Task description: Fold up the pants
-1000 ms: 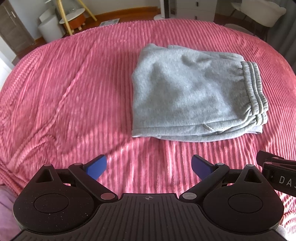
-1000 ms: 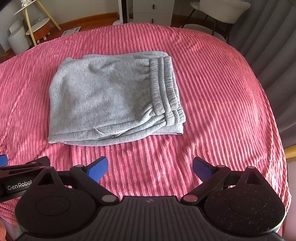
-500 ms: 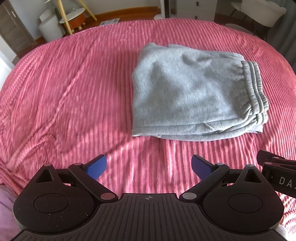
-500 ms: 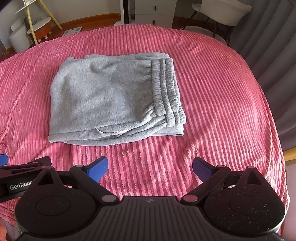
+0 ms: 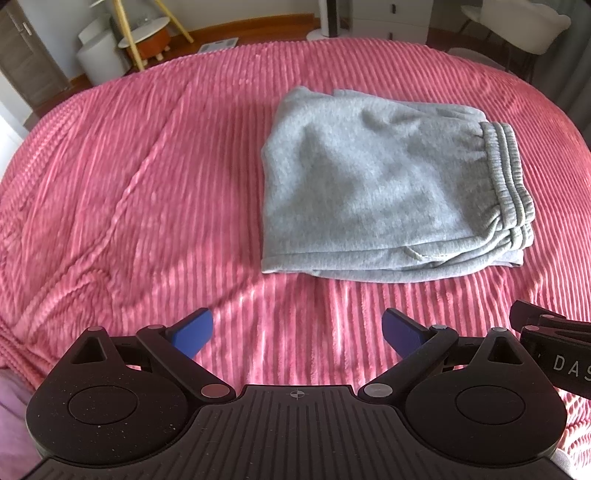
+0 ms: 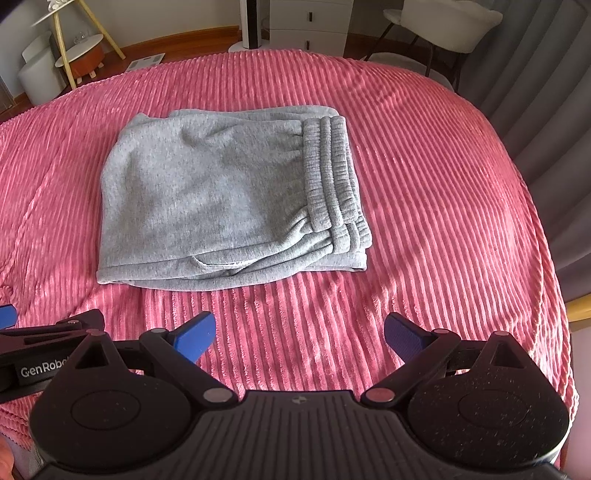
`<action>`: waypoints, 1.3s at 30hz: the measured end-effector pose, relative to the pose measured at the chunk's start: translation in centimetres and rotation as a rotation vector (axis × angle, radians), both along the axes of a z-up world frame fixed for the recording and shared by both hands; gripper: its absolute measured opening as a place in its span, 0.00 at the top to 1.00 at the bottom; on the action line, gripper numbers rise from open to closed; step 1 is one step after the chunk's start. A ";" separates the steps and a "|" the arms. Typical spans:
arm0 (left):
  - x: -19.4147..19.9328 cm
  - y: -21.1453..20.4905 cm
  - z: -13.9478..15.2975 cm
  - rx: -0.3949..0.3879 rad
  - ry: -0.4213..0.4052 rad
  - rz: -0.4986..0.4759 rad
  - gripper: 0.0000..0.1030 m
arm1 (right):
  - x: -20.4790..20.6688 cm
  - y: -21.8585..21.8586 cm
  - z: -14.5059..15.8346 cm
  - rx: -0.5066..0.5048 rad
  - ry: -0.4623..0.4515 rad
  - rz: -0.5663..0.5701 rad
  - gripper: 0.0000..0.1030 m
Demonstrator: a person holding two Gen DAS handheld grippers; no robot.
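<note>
A pair of grey pants [image 5: 388, 188] lies folded into a compact rectangle on a bed covered by a pink ribbed blanket [image 5: 147, 177], ahead of both tools and touched by neither. From the left hand-held gripper [image 5: 297, 330], the bundle sits ahead and to the right, its ribbed waistband [image 5: 508, 177] along the far right edge and stacked layers showing along the near edge. That gripper's 2 blue fingers [image 5: 194, 330] are spread wide apart above bare blanket, holding nothing. At its right side the black body of the other tool pokes into view.

From the right hand-held gripper [image 6: 300, 334], the pants [image 6: 214, 199] lie ahead and slightly left, the waistband [image 6: 334, 173] running away from the camera down the bundle's right side. Its blue fingers [image 6: 194, 336] are likewise wide apart and empty, hovering over blanket [image 6: 443, 192] just short of the bundle's near edge. The left tool's black arm shows at its left.

Beyond the bed, left to right: a yellow-legged stand [image 6: 62, 40], white drawers [image 6: 310, 22], a pale chair [image 6: 443, 22] and a grey curtain [image 6: 546, 74].
</note>
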State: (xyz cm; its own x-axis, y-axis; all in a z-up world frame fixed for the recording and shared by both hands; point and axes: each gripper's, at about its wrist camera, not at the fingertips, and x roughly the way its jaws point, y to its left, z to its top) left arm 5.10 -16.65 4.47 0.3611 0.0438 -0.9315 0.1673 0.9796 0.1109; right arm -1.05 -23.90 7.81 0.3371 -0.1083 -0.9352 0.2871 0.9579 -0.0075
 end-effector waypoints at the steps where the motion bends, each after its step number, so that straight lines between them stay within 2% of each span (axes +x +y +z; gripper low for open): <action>1: 0.0 -0.1 0.0 0.000 0.000 0.000 0.02 | 0.0 0.0 0.0 0.000 0.000 0.001 0.05; 39: -0.3 -0.3 -0.1 -0.007 0.000 0.004 0.02 | 0.0 0.0 -0.2 0.002 0.004 -0.001 0.05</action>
